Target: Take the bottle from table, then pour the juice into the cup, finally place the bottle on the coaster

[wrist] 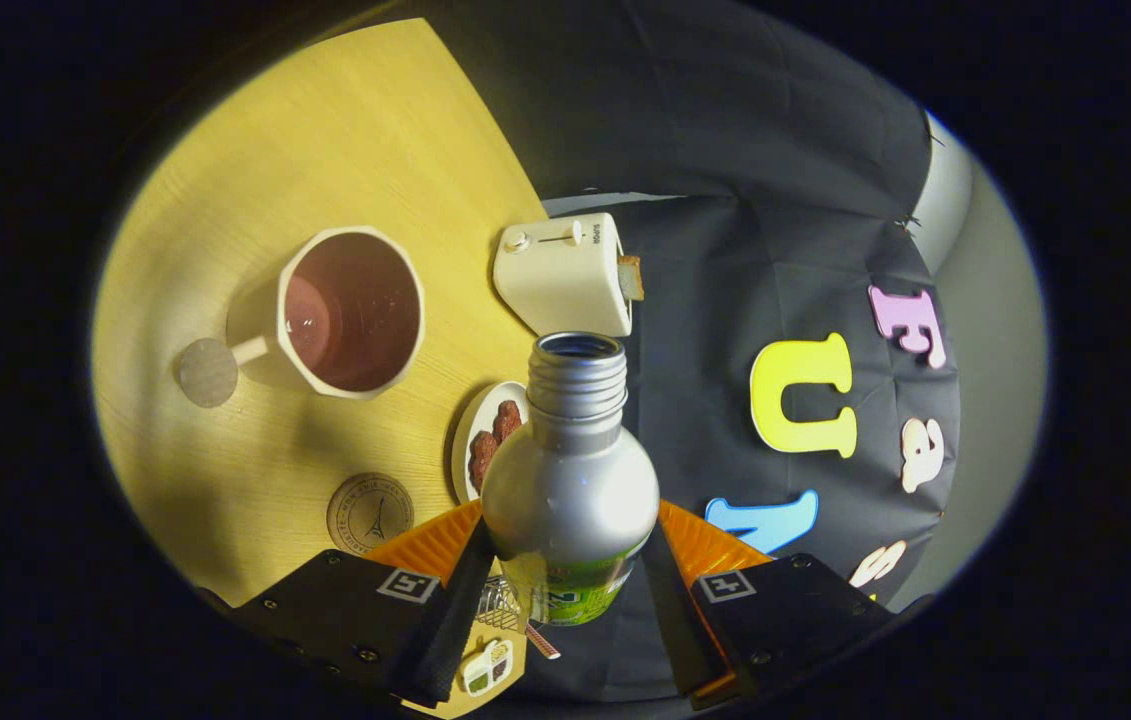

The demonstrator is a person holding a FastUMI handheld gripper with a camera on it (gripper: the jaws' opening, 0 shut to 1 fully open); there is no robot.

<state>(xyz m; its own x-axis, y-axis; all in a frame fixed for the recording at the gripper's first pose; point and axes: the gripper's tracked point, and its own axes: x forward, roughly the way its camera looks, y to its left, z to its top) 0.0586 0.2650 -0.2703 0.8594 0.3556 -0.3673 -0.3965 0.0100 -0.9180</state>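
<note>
While gripper clamps bottle | wooden table | cup

Brushed-metal bottle, glossy ceramic cup, matt wood-grain table — smooth throughout.

Open silver bottle tilted; dark juice in white cup, coaster bare

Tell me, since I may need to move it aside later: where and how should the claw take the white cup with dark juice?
With the claw shut on the silver metal bottle now, later take the white faceted cup by its side handle, coming from that side. The handle juts clear of the wide body, probably too broad for the fingers.
</note>
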